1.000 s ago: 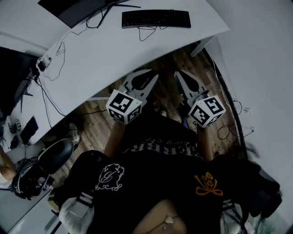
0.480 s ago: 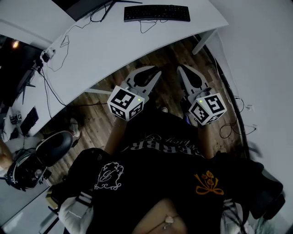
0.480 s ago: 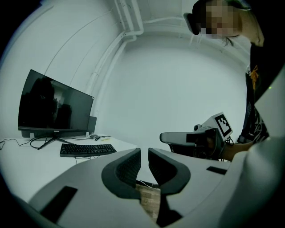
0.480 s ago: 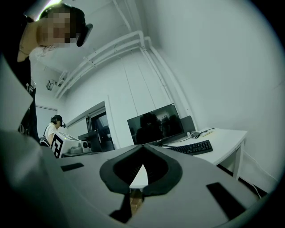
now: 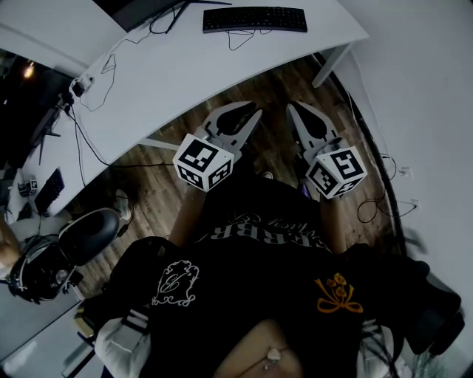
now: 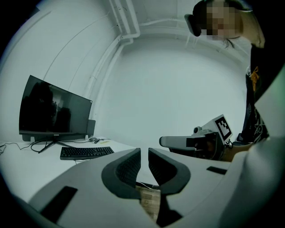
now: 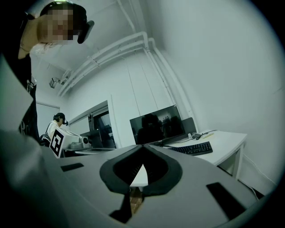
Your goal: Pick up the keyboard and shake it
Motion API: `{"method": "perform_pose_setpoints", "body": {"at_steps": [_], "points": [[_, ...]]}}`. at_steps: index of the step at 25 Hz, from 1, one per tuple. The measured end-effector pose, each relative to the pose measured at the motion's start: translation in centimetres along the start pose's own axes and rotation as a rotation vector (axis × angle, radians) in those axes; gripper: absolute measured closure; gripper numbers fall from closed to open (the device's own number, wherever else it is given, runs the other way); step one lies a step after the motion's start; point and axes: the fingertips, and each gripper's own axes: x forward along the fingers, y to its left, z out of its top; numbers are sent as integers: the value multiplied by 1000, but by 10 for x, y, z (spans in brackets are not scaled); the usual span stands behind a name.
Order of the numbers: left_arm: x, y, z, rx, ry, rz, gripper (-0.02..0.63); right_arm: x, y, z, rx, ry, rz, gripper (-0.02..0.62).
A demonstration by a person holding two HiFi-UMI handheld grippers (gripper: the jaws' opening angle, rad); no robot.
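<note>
A flat black plastic keyboard [image 5: 255,19] with a fine grid of keys lies on the smooth white curved desk [image 5: 185,74], well apart from both grippers. The left gripper [image 6: 144,153], matte grey with ribbed dark pads, has a narrow empty gap between its jaws. The right gripper [image 7: 142,149] has its tips together, holding nothing. Only the gripper views show the glossy dark monitor [image 6: 53,109] whole.

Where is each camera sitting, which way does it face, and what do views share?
Head view: on the person's head, facing steeply down at the white desk and wooden floor; shows black shirt, left gripper, right gripper.
Left gripper view: on the left gripper, facing level along its slightly parted, empty jaws toward the flat black keyboard; right gripper alongside.
Right gripper view: on the right gripper, along its closed jaws toward the black monitor.
Shared: all three show the keyboard.
</note>
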Motion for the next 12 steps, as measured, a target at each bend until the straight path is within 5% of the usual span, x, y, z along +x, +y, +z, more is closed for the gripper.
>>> {"method": "perform_pose_setpoints", "body": {"at_steps": [12], "points": [[1,-13,-1,17,9,-23,540,-8,5,-5,-24,10,-2,586]]}}
